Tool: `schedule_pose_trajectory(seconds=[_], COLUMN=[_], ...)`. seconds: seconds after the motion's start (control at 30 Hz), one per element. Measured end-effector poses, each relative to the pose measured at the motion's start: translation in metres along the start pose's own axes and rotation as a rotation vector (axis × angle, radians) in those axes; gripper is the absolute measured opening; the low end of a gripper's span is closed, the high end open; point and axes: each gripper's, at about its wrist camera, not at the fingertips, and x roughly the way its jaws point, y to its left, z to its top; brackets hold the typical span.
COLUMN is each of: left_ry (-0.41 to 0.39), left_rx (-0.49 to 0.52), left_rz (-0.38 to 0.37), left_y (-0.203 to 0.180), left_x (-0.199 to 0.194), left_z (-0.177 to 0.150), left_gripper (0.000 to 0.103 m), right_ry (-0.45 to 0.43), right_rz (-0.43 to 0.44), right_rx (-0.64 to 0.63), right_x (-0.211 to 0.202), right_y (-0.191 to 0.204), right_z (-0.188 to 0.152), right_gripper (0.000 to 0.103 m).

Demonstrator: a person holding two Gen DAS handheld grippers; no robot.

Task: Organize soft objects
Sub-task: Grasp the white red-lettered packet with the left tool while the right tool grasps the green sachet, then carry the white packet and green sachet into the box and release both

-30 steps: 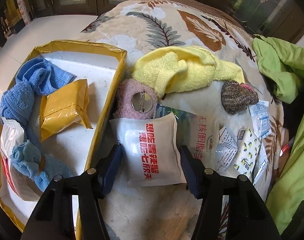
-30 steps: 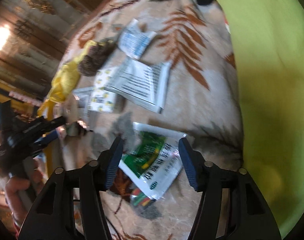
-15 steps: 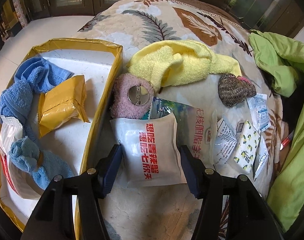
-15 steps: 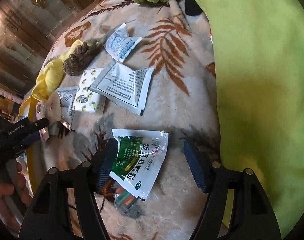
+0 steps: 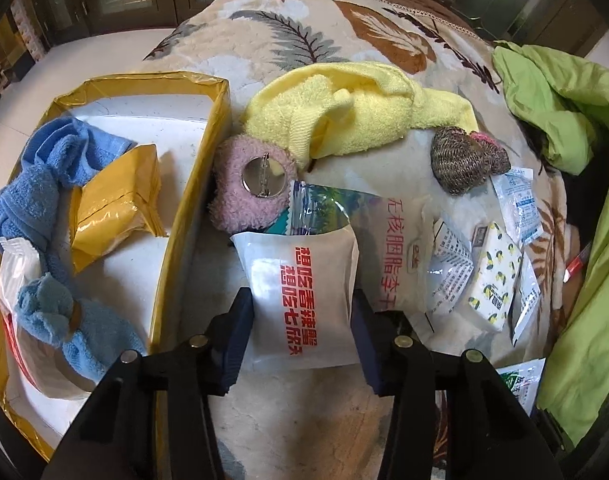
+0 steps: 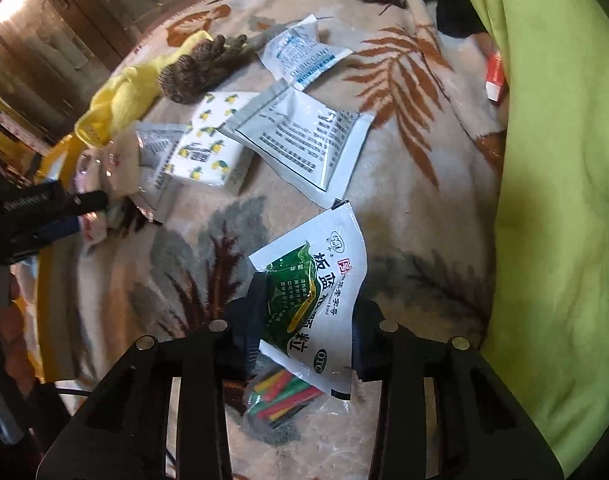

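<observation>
- The left gripper [image 5: 300,322] has just been closing and now squeezes the puffy white packet with red writing [image 5: 300,300], lying beside the yellow box [image 5: 184,216].
- The right gripper [image 6: 304,320] pinches the green-and-white packet [image 6: 316,292] on the leaf blanket [image 6: 404,208].
- Lift both slowly so nothing slips.

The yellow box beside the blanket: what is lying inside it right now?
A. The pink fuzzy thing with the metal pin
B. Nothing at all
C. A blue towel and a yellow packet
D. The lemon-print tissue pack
C: in the left wrist view the yellow box holds a blue towel and a yellow packet, while the pink fuzzy item and the lemon-print pack lie outside it on the blanket.
</observation>
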Motion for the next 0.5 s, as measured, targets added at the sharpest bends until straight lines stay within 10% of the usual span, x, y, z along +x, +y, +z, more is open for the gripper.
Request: schedule_pose_trajectory(seconds=[0.5], left_ry=[-0.035], left_rx=[0.026], left_rz=[-0.055], left_y=[0.005], left_x=[-0.032], left_z=[-0.019], left_gripper=[0.046], right_ry=[-0.061], right_rz=[0.223], right_rx=[0.026], right_x=[-0.031], right_y=[0.017], right_z=[0.004], right_gripper=[0.026])
